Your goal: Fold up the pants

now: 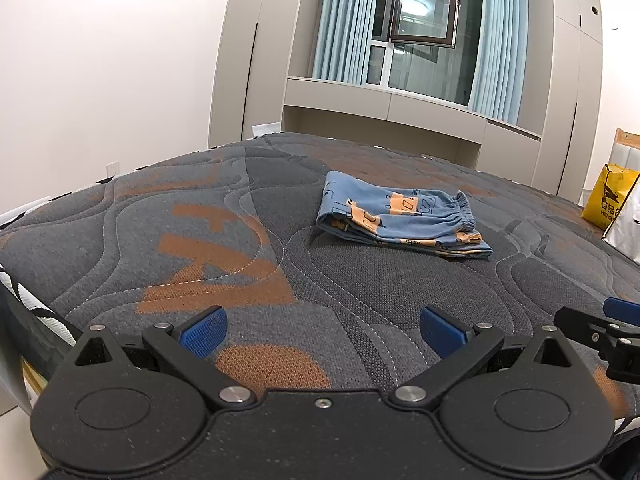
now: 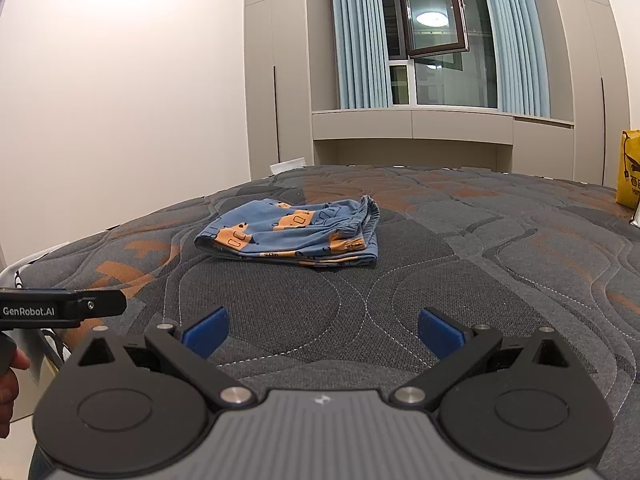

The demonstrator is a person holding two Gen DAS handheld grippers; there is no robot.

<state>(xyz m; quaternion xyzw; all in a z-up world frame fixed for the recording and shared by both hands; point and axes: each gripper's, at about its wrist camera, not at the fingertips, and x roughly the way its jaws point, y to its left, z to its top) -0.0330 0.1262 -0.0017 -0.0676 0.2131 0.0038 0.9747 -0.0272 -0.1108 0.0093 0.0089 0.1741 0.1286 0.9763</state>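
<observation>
The pants (image 1: 400, 216) are blue with orange patches and lie folded into a compact stack on the grey and orange mattress (image 1: 224, 240), elastic waistband at the right end. They also show in the right wrist view (image 2: 292, 236). My left gripper (image 1: 324, 332) is open and empty, low over the near part of the mattress, well short of the pants. My right gripper (image 2: 322, 332) is open and empty too, also back from the pants. The right gripper's side shows at the left wrist view's right edge (image 1: 608, 330).
A yellow bag (image 1: 608, 196) stands at the mattress's right side next to a white bag (image 1: 626, 228). Beige wardrobes (image 2: 276, 72), a window with blue curtains (image 2: 360, 40) and a white wall lie beyond the bed. The mattress edge drops off at the left.
</observation>
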